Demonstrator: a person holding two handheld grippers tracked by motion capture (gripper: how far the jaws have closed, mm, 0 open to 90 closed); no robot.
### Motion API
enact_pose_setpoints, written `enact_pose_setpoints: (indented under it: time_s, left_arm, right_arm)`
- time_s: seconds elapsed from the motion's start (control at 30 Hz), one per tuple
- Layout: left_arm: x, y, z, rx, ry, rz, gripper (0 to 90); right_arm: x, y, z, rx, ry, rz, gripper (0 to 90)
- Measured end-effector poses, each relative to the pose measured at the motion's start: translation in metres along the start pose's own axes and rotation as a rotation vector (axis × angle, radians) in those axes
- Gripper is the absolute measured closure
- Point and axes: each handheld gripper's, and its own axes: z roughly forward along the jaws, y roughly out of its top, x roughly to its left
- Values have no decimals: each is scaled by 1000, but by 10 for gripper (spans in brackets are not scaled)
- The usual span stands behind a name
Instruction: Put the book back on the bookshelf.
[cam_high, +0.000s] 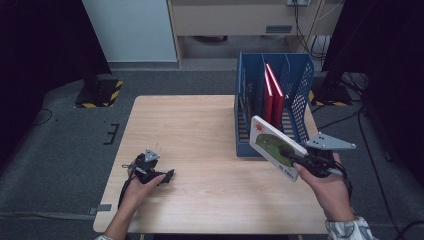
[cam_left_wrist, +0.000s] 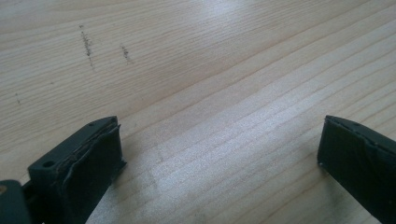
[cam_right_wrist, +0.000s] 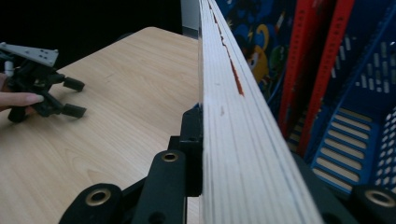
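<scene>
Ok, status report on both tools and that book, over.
Right tool shut on the book, held tilted just in front of the blue rack. Left tool open, resting on the table. Two red books already in the rack.

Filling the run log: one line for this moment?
right gripper: shut on book | left gripper: open, on table | rack: ahead

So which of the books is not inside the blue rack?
The white book with the green cover, clamped in the right hand-held gripper before the blue rack. The red books stand upright inside.
</scene>
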Motion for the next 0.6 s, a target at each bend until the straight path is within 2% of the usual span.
enact_pose_setpoints:
  time_s: [0.6]
  left_arm:
    - [-1, 0, 0, -2, 2, -5, 0]
  right_arm:
    - [-32, 6, -7, -9, -107, 50, 755]
